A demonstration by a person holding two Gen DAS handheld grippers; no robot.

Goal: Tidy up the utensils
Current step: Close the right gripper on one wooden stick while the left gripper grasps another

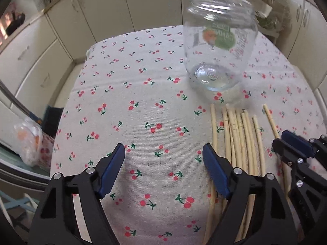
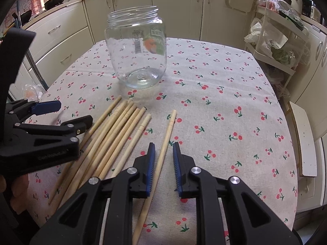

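Your right gripper (image 2: 163,159) straddles a lone chopstick (image 2: 163,153), jaws narrow but not yet clamped — the left gripper (image 1: 163,159) gapes empty beside the chopstick pile (image 2: 114,134), the empty jar (image 2: 139,49) waiting just beyond.

Both tools were built alike. The left gripper (image 1: 163,169) had matte black plastic arms with triangular cut-outs, round silver screw heads at the pivots, and flat blue pads lining the inner faces of its fingers (image 1: 214,173). The right gripper (image 2: 163,169) showed the same black frame and silver screws, its blue pads finely ribbed. Small raised lettering, too faint to read, ran along the left gripper's black body.
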